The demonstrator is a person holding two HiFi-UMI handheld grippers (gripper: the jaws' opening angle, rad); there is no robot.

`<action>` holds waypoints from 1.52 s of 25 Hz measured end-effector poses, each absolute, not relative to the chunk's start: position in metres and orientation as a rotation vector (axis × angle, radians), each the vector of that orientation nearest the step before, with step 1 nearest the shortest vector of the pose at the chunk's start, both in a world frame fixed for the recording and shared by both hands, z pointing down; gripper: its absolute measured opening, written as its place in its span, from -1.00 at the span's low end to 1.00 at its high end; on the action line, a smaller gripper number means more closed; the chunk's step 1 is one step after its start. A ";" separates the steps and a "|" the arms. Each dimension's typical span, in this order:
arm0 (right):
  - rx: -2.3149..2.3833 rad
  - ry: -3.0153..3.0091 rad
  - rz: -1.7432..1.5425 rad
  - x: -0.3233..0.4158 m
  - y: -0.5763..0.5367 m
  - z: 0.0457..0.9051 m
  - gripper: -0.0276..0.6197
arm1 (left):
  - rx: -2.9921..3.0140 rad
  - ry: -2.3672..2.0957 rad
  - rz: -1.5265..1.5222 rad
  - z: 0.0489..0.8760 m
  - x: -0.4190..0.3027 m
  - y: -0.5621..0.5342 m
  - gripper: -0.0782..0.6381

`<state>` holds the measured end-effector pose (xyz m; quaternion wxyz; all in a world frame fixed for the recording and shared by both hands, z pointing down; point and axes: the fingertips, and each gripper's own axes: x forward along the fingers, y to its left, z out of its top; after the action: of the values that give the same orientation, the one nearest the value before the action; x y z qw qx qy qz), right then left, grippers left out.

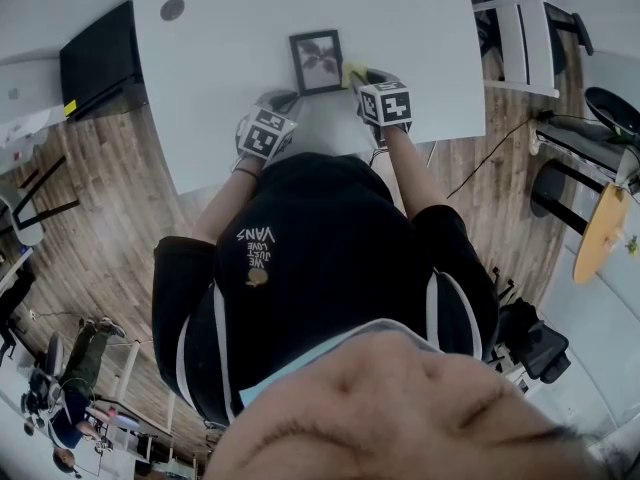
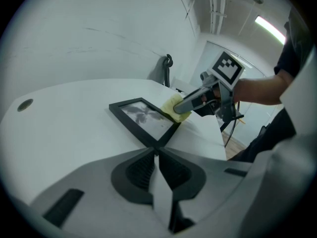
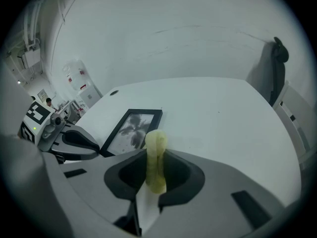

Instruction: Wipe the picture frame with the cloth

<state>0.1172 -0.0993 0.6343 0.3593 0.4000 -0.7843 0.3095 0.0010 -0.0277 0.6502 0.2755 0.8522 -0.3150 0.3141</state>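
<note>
A black picture frame (image 1: 316, 61) with a dark leaf print lies flat on the white table (image 1: 230, 58). It also shows in the left gripper view (image 2: 143, 119) and the right gripper view (image 3: 131, 130). My right gripper (image 3: 154, 155) is shut on a folded yellow cloth (image 3: 156, 162). The cloth (image 2: 173, 108) rests at the frame's right edge, by its near right corner (image 1: 353, 72). My left gripper (image 2: 156, 152) is shut with nothing between its jaws, and its tip sits at the frame's near left corner. It appears in the head view (image 1: 283, 100) just left of the right gripper (image 1: 360, 78).
A round grey cable hole (image 1: 172, 9) sits at the table's far left. A black cabinet (image 1: 100, 58) stands left of the table and a white chair (image 1: 525, 38) to its right. A cable (image 1: 490, 158) runs over the wooden floor.
</note>
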 end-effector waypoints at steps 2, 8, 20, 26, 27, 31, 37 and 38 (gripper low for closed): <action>1.035 -2.017 0.799 0.118 -0.099 0.634 -0.71 | 2.289 -0.845 0.844 0.650 0.001 -0.028 -0.73; 1.045 -2.031 0.815 0.119 -0.099 0.633 -0.71 | 2.286 -0.847 0.847 0.652 0.001 -0.026 -0.73; 0.730 -2.241 0.779 0.018 -0.056 0.604 -0.71 | 2.277 -0.851 0.831 0.651 -0.003 -0.024 -0.73; 0.690 -2.185 0.772 0.006 -0.051 0.629 -0.71 | 2.260 -0.866 0.826 0.651 -0.010 -0.020 -0.73; 0.695 -2.178 0.769 0.007 -0.052 0.631 -0.71 | 2.259 -0.866 0.826 0.651 -0.010 -0.020 -0.73; 0.725 -2.163 0.762 0.016 -0.056 0.633 -0.71 | 2.264 -0.858 0.825 0.651 -0.007 -0.020 -0.73; 0.795 -2.127 0.768 0.047 -0.062 0.634 -0.71 | 2.273 -0.848 0.833 0.651 -0.004 -0.021 -0.73; 0.808 -2.120 0.767 0.052 -0.064 0.634 -0.71 | 2.274 -0.847 0.835 0.651 -0.004 -0.021 -0.73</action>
<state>0.0525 -0.0639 0.6338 0.3648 0.3142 -0.8241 0.2983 -0.0043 -0.0211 0.6507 0.2835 0.8497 -0.3165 0.3122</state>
